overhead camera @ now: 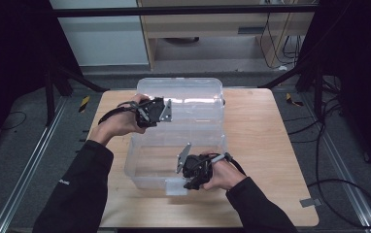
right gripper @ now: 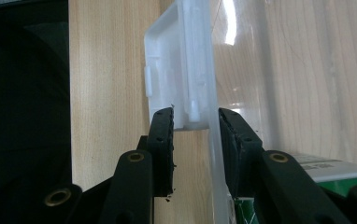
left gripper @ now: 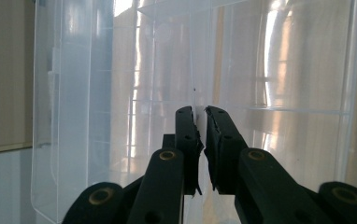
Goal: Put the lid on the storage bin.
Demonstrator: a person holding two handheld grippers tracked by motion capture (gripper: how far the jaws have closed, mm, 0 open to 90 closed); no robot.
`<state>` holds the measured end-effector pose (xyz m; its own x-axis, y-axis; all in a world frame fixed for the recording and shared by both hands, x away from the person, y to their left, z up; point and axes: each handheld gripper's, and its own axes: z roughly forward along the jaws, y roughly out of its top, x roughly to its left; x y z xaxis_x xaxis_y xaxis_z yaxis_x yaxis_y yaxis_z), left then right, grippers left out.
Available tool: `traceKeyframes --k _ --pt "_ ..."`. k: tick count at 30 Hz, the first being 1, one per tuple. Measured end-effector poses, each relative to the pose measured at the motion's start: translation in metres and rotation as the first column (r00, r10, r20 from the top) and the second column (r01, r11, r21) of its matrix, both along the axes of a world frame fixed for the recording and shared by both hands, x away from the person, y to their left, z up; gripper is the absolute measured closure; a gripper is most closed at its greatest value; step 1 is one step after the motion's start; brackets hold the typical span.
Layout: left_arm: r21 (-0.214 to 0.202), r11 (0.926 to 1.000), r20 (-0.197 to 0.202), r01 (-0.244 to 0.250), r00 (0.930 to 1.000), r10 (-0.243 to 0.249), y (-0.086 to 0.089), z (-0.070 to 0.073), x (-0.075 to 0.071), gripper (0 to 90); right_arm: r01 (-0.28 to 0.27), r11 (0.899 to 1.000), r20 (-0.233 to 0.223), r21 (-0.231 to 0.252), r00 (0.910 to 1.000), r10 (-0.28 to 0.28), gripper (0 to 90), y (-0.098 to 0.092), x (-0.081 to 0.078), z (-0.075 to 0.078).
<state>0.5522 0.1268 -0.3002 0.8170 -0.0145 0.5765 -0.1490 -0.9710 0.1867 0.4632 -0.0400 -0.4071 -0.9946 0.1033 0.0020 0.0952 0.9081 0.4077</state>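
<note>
A clear plastic storage box (overhead camera: 147, 177) stands on the wooden table (overhead camera: 263, 131) with its lid (overhead camera: 198, 94) swung up at the back. My left gripper (overhead camera: 169, 113) is at the lid's left part. In the left gripper view its jaws (left gripper: 202, 112) are nearly together, pinching a thin edge of the lid (left gripper: 270, 70). My right gripper (overhead camera: 187, 183) is at the box's front wall. In the right gripper view it (right gripper: 195, 114) straddles that wall at the white latch (right gripper: 176, 70), shut on it.
The box takes up the table's middle, with bare wood (right gripper: 106, 70) to its left and right. A green and white label (right gripper: 328, 173) shows through the box wall. Cables (overhead camera: 339, 189) lie on the floor to the right. Dark frame posts flank the table.
</note>
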Motion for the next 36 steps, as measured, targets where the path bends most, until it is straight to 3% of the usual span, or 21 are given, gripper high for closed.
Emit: traceKeyframes --k 8,14,17,36 --pt "-0.025 0.9993 -0.001 0.026 0.9997 -0.026 0.003 0.002 -0.016 83.4 -0.005 1.000 0.007 -0.006 1.0000 0.005 67.8 0.000 0.000 0.000" --pt "-0.016 0.9994 0.014 0.030 0.9995 -0.029 0.005 0.002 -0.029 83.5 -0.007 1.000 0.014 -0.010 0.9999 0.007 67.8 0.001 -0.002 0.000" --pt "-0.037 0.9988 0.014 0.033 0.9994 -0.033 0.007 0.001 -0.035 83.7 -0.003 1.000 0.016 -0.006 0.9999 0.003 67.8 0.001 -0.002 0.000" --pt "-0.038 0.9986 0.035 0.036 0.9988 -0.035 0.009 -0.005 -0.059 83.9 -0.002 1.000 0.011 0.008 0.9999 0.002 67.6 -0.001 -0.003 0.000"
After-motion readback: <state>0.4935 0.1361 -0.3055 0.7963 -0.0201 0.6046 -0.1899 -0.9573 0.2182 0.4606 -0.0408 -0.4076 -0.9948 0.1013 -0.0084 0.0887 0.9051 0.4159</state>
